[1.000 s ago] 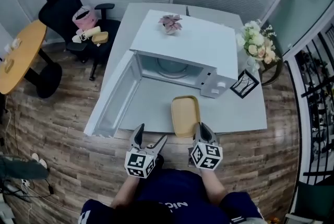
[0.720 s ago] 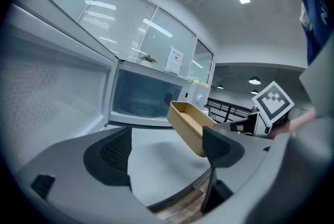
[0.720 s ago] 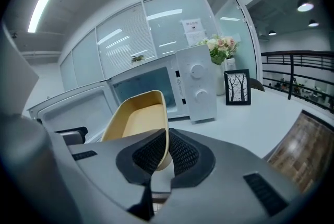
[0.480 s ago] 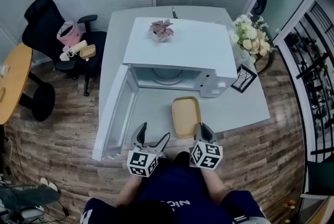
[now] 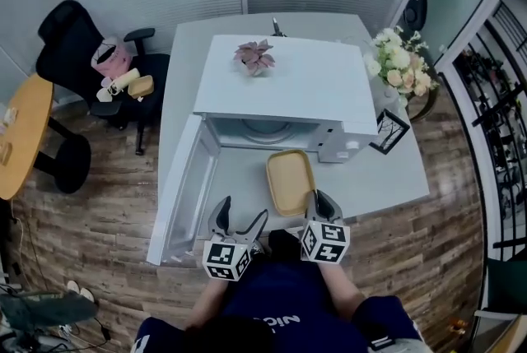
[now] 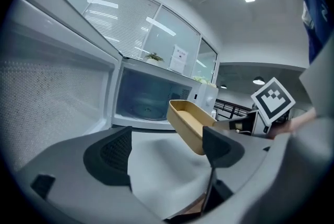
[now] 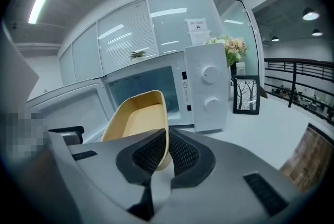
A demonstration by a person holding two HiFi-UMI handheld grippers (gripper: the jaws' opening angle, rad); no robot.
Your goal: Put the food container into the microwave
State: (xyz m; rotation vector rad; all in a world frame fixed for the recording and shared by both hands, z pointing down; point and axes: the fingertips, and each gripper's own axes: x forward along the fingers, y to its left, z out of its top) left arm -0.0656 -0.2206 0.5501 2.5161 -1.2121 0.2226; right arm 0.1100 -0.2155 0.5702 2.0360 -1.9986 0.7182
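A tan, empty food container [image 5: 289,182] hangs over the table in front of the white microwave [image 5: 284,88], whose door [image 5: 183,191] swings open to the left. My right gripper [image 5: 317,201] is shut on the container's near right rim; in the right gripper view the rim [image 7: 165,129] sits pinched between the pads. My left gripper [image 5: 240,214] stands open and empty to the left of the container [image 6: 189,122]. The microwave's cavity with its glass turntable [image 6: 146,108] lies straight ahead of it.
The grey table [image 5: 387,178] carries a framed picture [image 5: 387,132] and a vase of flowers [image 5: 401,66] to the right of the microwave. A small potted plant [image 5: 254,57] sits on its top. A black office chair [image 5: 78,39] and a round wooden table [image 5: 23,137] stand at the left.
The container has shifted closer to the microwave's opening, carried by my right gripper. Both grippers have edged forward, and the head view has swung slightly.
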